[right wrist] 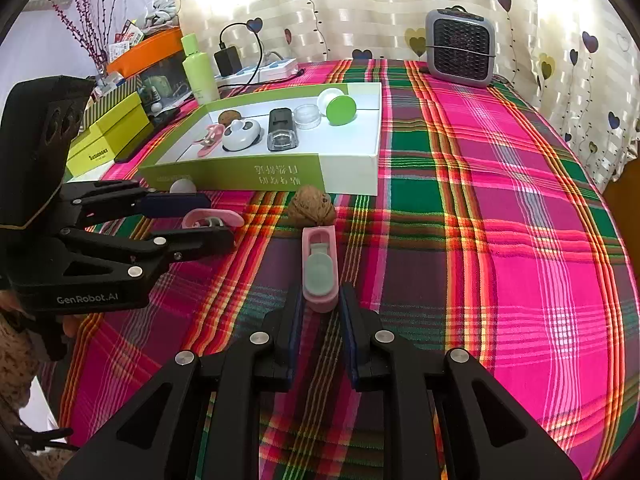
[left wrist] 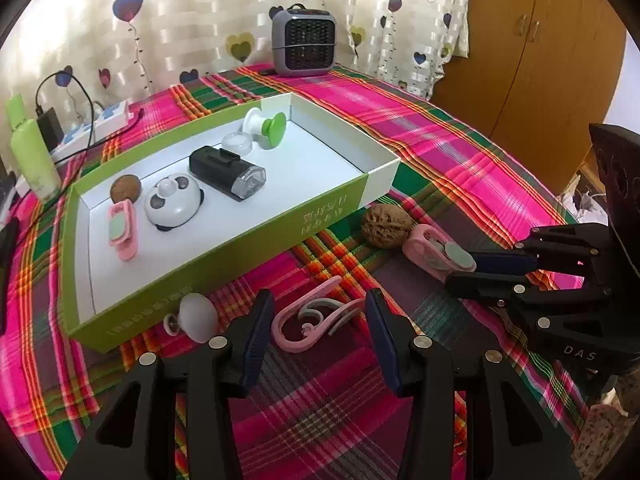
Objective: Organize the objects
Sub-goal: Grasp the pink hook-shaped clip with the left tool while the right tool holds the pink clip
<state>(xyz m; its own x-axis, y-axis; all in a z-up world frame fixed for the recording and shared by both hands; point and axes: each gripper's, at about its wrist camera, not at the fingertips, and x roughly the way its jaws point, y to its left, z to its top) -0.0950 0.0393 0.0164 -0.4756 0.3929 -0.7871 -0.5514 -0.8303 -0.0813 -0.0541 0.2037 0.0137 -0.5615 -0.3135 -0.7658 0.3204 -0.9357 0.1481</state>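
Observation:
A green and white box (left wrist: 224, 240) (right wrist: 280, 176) holds a walnut, a pink clip, a panda gadget (left wrist: 172, 202), a black bike light (left wrist: 228, 172), a clear jar and a green and white spool. My left gripper (left wrist: 316, 320) (right wrist: 218, 218) is open around a pink curved clip (left wrist: 312, 318) (right wrist: 212, 218) lying on the cloth. My right gripper (right wrist: 318, 302) (left wrist: 460, 270) is shut on a pink clip with a grey pad (right wrist: 319, 270) (left wrist: 438, 254). A loose walnut (left wrist: 386, 226) (right wrist: 312, 210) lies just beyond it.
A white knob (left wrist: 196, 316) lies by the box's near corner. A grey heater (left wrist: 304, 42) (right wrist: 460, 46) stands at the table's far edge. A green bottle (right wrist: 198, 68), a power strip (right wrist: 276, 70) and yellow boxes (right wrist: 108, 136) crowd the left side. A wooden wardrobe (left wrist: 532, 48) stands beyond the table.

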